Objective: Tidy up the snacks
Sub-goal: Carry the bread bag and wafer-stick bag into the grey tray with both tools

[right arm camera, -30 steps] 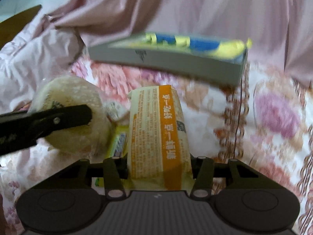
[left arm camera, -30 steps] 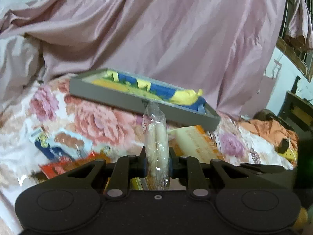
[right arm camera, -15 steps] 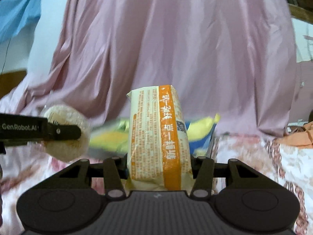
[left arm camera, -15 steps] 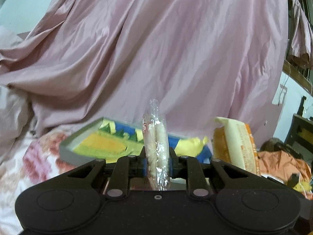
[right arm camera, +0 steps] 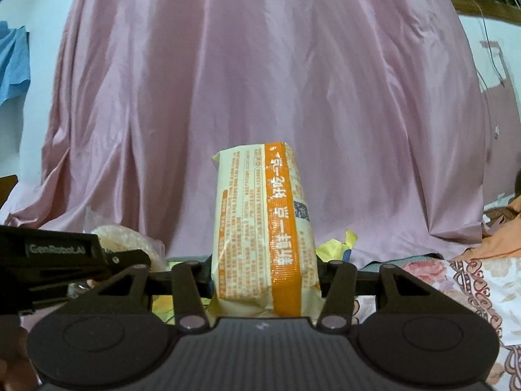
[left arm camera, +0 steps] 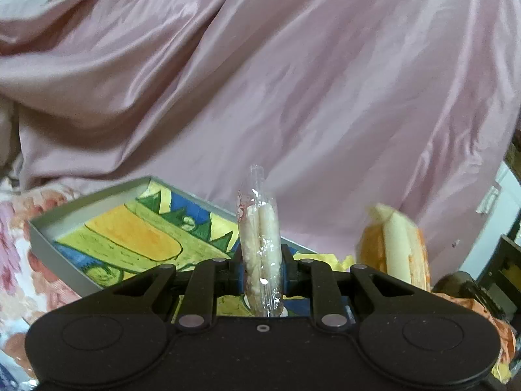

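Note:
My left gripper (left arm camera: 262, 272) is shut on a clear packet of round rice crackers (left arm camera: 259, 238), held edge-on and upright just over a grey tray (left arm camera: 49, 244) with a yellow, green and blue picture lining. My right gripper (right arm camera: 264, 275) is shut on a cream and orange snack packet (right arm camera: 260, 228) standing upright between its fingers. That packet (left arm camera: 395, 247) shows blurred at the right of the left wrist view, past the tray's far corner. In the right wrist view the left gripper (right arm camera: 65, 260) comes in from the left with the rice crackers (right arm camera: 125, 239).
A pink satin sheet (left arm camera: 293, 81) hangs as a backdrop right behind the tray. Floral bed cover (right arm camera: 456, 290) lies underneath. Orange cloth (right arm camera: 495, 241) is bunched at the far right, and a blue cloth (right arm camera: 13, 62) hangs at the upper left.
Both grippers have risen and moved forward toward the tray, each keeping its snack. The tray now lies close under the left gripper, and loose packets on the bed cover have dropped from view.

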A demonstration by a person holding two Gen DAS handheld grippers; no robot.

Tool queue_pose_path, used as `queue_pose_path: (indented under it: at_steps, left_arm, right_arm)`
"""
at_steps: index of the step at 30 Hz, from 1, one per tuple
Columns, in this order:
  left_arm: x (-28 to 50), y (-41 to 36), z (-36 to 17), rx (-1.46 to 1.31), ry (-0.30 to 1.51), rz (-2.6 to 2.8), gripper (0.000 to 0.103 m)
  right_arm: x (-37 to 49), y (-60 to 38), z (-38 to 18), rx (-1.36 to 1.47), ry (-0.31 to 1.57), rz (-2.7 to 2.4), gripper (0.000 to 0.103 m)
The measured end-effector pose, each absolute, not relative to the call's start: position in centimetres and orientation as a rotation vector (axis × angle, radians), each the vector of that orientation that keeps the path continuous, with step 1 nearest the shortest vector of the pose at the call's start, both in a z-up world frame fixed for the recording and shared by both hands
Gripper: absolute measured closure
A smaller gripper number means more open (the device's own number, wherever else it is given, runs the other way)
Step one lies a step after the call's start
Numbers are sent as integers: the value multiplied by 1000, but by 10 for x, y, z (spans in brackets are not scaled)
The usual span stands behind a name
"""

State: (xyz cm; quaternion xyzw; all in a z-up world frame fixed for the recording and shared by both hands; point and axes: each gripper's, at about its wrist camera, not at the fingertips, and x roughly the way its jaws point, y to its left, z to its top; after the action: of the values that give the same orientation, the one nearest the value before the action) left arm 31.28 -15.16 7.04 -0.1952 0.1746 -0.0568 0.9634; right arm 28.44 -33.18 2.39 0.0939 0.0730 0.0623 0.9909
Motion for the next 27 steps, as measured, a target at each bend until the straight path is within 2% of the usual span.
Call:
queue_pose_path:
  at_steps: [12, 27]
  left_arm:
    - [339, -148, 34, -446, 457, -64, 82]
    - [323, -146, 9, -405, 460, -49, 82]
  right_arm:
    - [316, -334, 0, 179, 246, 151, 49]
    - [331, -309, -18, 41, 391, 177, 49]
